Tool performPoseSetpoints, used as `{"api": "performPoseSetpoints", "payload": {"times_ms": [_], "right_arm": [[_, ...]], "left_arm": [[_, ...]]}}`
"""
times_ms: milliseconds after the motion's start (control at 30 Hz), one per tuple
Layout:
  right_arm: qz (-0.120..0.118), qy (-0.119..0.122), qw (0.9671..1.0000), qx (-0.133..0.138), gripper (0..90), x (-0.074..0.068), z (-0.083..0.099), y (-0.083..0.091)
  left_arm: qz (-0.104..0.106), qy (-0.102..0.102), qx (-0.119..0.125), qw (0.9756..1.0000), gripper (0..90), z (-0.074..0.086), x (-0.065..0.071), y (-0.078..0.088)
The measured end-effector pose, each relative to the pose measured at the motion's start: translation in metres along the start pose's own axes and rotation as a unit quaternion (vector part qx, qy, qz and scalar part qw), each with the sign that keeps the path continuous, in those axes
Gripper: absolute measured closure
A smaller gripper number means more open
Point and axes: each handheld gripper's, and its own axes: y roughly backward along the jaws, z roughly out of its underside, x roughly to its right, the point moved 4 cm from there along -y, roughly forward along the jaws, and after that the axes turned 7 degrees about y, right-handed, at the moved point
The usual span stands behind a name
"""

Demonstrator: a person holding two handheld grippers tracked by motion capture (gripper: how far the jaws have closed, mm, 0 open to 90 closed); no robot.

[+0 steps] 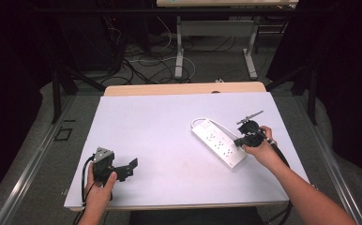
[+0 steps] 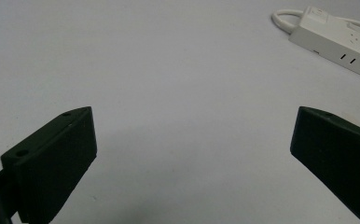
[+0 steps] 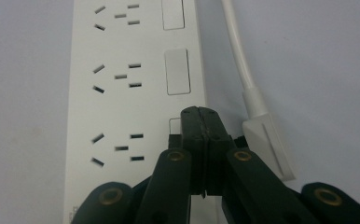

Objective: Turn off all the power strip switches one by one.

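High view: my left gripper [image 1: 131, 165] idles wide open near the table's front left corner; the long white plastic power strip [image 1: 218, 143] lies diagonally right of centre, my right gripper [image 3: 201, 121] pinched shut, empty, over its nearest rocker switch [image 3: 174, 124].

Place: a lab or test room.
Signs: white table [image 1: 169, 122] framed by dark curtains; loose cables [image 1: 141, 65] and desk legs [image 1: 179, 51] on the far floor.

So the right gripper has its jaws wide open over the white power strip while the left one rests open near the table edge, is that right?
Not quite. The right gripper is shut, jaws pressed together, tips over a switch on the white power strip, as the right gripper view shows. The left gripper does rest open near the table edge.
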Motion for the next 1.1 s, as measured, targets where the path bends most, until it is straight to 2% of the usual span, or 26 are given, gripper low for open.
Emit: {"api": "performPoseSetpoints", "payload": {"times_ms": [33, 167, 267, 300, 333, 467, 500, 567, 600, 667, 800, 933, 967, 1000, 1033, 1100], "right_arm": [[-0.003, 0.010, 0.9999, 0.003, 90.0, 0.0014, 0.0013, 0.0006], [0.000, -0.001, 1.0000, -0.001, 90.0, 0.0003, 0.0039, 0.0020], [-0.005, 0.010, 0.9999, 0.002, 90.0, 0.0005, 0.0055, 0.0032], [-0.004, 0.003, 1.0000, -0.001, 90.0, -0.0004, 0.0056, 0.0034], [-0.001, 0.008, 1.0000, 0.000, 90.0, 0.0001, 0.0059, 0.0038], [-0.003, 0.002, 1.0000, 0.003, 90.0, -0.0009, 0.0064, 0.0035], [-0.007, 0.012, 0.9999, 0.004, 90.0, -0.0001, 0.0071, 0.0040], [-0.007, 0.005, 0.9999, 0.009, 90.0, -0.0010, 0.0069, 0.0031], [-0.007, 0.003, 1.0000, 0.001, 90.0, -0.0014, 0.0072, 0.0040], [-0.008, 0.009, 0.9999, 0.010, 90.0, -0.0011, 0.0073, 0.0031], [-0.006, 0.003, 1.0000, 0.001, 90.0, -0.0020, 0.0077, 0.0040], [-0.006, 0.015, 0.9999, -0.002, 90.0, -0.0021, 0.0094, 0.0022], [-0.011, 0.010, 0.9999, 0.006, 90.0, -0.0028, 0.0095, 0.0017], [-0.010, 0.005, 0.9999, -0.001, 90.0, -0.0031, 0.0100, 0.0027], [-0.015, 0.010, 0.9998, 0.010, 90.0, -0.0024, 0.0104, 0.0020], [-0.011, 0.004, 0.9999, 0.003, 90.0, -0.0019, 0.0111, 0.0028]], "left_arm": [[0.000, 0.000, 0.000, 1.0000, 0.3, 0.0000, 0.0000, -0.0001], [0.001, 0.000, -0.001, 1.0000, 0.3, 0.0000, 0.0002, -0.0005], [0.000, 0.001, -0.002, 1.0000, 0.3, 0.0001, 0.0004, -0.0004], [0.000, 0.000, -0.002, 1.0000, 0.3, 0.0001, 0.0004, -0.0003], [0.000, 0.000, -0.002, 1.0000, 0.3, 0.0001, 0.0005, -0.0003], [-0.001, 0.000, 0.000, 1.0000, 0.3, 0.0000, 0.0002, 0.0000], [-0.001, -0.001, 0.000, 1.0000, 0.3, 0.0000, 0.0001, 0.0001], [-0.001, -0.001, 0.000, 1.0000, 0.3, 0.0001, 0.0000, 0.0002], [-0.001, -0.001, 0.000, 1.0000, 0.3, 0.0001, 0.0000, 0.0003], [-0.001, -0.001, 0.000, 1.0000, 0.3, 0.0001, 0.0000, 0.0003], [-0.001, -0.001, 0.000, 1.0000, 0.3, 0.0001, 0.0003, 0.0004], [-0.001, -0.001, 0.001, 1.0000, 0.3, 0.0002, 0.0005, 0.0005], [0.000, -0.001, 0.000, 1.0000, 0.3, 0.0003, 0.0008, 0.0004], [-0.001, -0.001, 0.000, 1.0000, 0.3, 0.0004, 0.0009, 0.0004], [-0.001, -0.001, 0.000, 1.0000, 0.3, 0.0003, 0.0010, 0.0003], [-0.001, -0.001, 0.001, 1.0000, 0.3, 0.0000, 0.0007, 0.0002]]}}
